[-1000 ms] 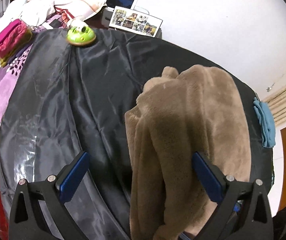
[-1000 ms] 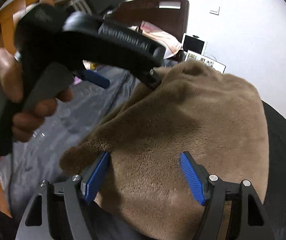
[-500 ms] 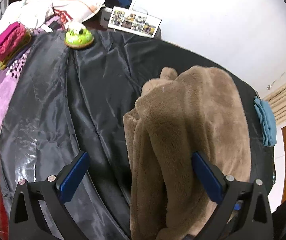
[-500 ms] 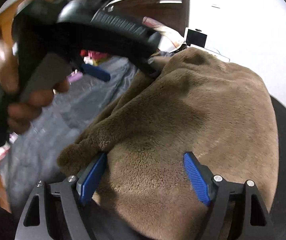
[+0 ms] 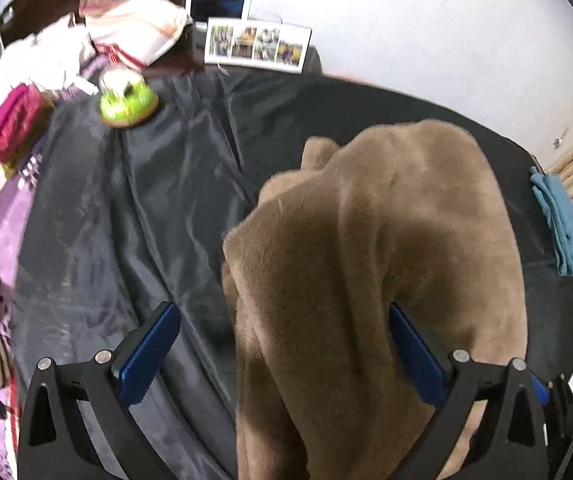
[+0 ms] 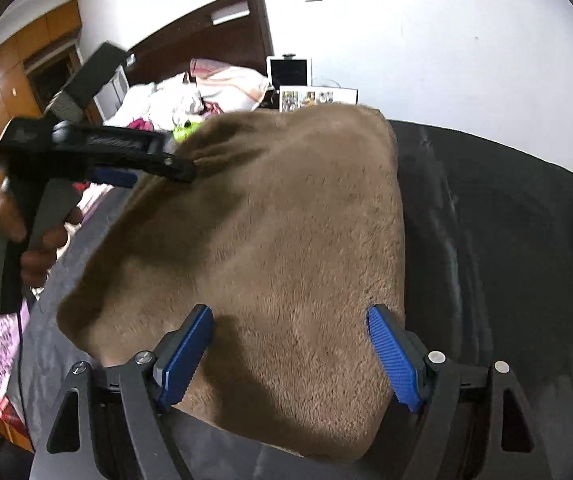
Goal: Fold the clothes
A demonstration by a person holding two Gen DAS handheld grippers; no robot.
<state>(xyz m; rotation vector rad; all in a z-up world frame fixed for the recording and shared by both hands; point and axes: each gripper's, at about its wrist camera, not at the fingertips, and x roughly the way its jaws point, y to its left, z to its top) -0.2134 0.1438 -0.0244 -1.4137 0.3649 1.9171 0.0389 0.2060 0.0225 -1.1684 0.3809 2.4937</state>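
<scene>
Left gripper (image 5: 282, 354): jaws wide, over brown fleece garment (image 5: 386, 280) | right gripper (image 6: 290, 354): jaws wide above same fleece | garment: bunched on dark sheet (image 5: 146, 208), right of centre | blue cloth (image 5: 558, 220) far right

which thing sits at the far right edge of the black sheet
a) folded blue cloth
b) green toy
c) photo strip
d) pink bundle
a: the folded blue cloth lies at the right edge of the black sheet, past the brown fleece garment.
</scene>
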